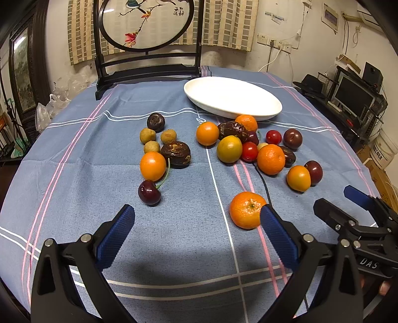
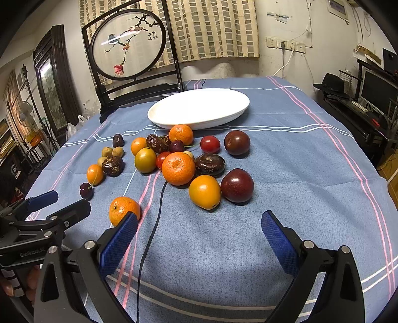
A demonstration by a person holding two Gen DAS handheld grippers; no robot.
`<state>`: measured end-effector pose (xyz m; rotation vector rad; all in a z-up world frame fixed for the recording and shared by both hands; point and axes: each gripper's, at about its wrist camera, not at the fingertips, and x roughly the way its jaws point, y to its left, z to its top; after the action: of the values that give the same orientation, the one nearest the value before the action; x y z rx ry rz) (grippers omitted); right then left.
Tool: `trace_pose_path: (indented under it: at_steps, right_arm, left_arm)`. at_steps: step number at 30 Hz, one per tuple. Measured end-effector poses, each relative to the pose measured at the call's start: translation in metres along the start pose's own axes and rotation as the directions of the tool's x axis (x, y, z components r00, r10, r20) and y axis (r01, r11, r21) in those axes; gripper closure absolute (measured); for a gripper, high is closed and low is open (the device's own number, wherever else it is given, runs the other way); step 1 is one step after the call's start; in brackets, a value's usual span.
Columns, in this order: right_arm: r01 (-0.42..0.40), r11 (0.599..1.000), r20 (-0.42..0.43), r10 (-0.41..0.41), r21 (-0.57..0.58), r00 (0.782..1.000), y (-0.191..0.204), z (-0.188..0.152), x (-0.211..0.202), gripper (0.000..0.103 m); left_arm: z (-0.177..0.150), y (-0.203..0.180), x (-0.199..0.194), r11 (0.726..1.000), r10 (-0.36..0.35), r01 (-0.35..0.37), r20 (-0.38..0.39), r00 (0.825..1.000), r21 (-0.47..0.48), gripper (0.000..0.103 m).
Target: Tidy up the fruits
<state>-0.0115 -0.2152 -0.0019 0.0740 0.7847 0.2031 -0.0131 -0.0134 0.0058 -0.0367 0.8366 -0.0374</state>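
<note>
1. The left gripper (image 1: pixel 196 216) hovered low over the blue striped tablecloth (image 1: pixel 174 248) with its jaws spread wide and nothing between them. The right gripper (image 2: pixel 199 223) hung the same way, wide apart and empty, just beside the left one.

2. No fruit was yet on the white oval plate (image 2: pixel 199 108), which stood at the far side of the cloth, so the sorting looked to be at its very start (a judgement from the bare plate).

3. Nearest the claws lay a lone mandarin (image 1: pixel 246 210), apart from the other fruit and just beside the left gripper's right fingertip; it probably made the easiest first pick. The next move would call for centring one pair of jaws around it, closing gently, then carrying it over the heap to the plate.

4. Ahead of the right gripper sat a yellow-orange plum (image 2: pixel 204 191) touching a dark red plum (image 2: pixel 237 185), so taking either might nudge the other.

5. Behind them a tight cluster held a second mandarin (image 2: pixel 178 168), cherry tomatoes, dried dates and a wrinkled dark fruit, all pressed close just before the plate's rim.

6. To the left was a smaller group: three longans (image 1: pixel 159 140), an orange fruit, another wrinkled dark fruit and a stemmed cherry (image 1: pixel 149 192).

7. A thin black cable (image 2: pixel 151 236) ran across the cloth between the grippers toward the heap and could snag a low jaw. A framed round bird painting (image 1: pixel 146 22) stood behind the plate, clear of the work.
</note>
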Motion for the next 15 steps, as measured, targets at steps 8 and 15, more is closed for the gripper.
trace_pose_path:
  at_steps: [8,15]
  right_arm:
    - [0.000,1.000,0.000,0.000,0.000,1.000,0.0005,0.0000,0.0006,0.003]
    - [0.000,1.000,-0.002,0.000,0.000,1.000,0.0003,-0.0001,0.0005,0.003]
  left_arm:
    - [-0.0005,-0.0007,-0.0008,1.000,-0.005,0.005,0.003,1.000,0.001,0.004]
    - [-0.0011,-0.0010,-0.0006,1.000,-0.005,0.005,0.001,1.000,0.000,0.004]
